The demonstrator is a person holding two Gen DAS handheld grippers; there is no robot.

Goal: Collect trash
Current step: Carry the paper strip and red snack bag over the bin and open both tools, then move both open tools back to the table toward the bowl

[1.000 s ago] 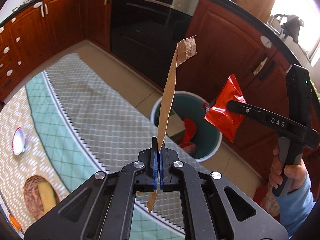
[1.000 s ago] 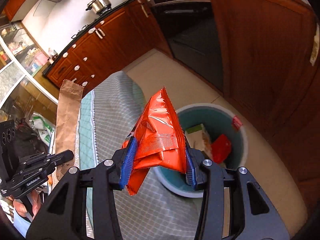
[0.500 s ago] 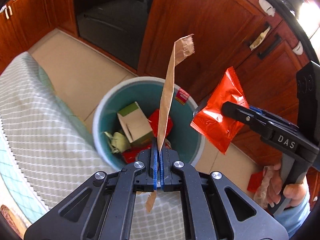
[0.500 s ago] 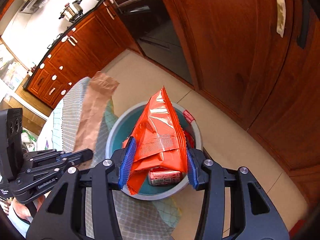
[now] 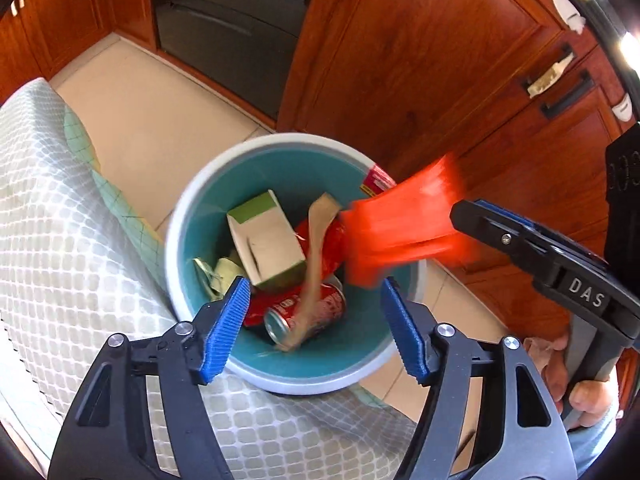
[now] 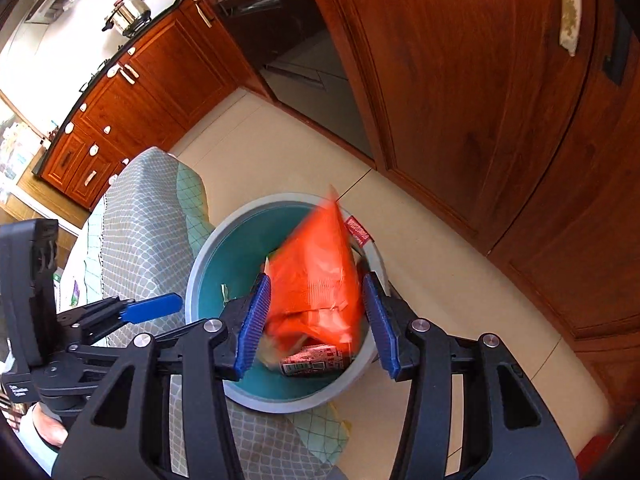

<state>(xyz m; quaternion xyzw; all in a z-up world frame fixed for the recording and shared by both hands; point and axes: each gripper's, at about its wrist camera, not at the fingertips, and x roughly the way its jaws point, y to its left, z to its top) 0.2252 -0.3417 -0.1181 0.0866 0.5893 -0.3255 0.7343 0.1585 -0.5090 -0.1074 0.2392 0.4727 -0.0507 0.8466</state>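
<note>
While above the bin (image 5: 173,240), left claw (image 5: 316,330) just opened wide, paper strip (image 5: 316,248) below; right claw (image 6: 314,320) slack around wrapper (image 6: 316,276).

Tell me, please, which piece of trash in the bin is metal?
The red can, lying on its side; the carton is cardboard, the brown strip paper.

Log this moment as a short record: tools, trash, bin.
left tool: open, jaws just opened, nothing held
paper strip: loose, dropping into bin
right tool: over bin, open
wrapper: blurred inside right tool, apparently slipping free
bin contents: carton, can
</note>
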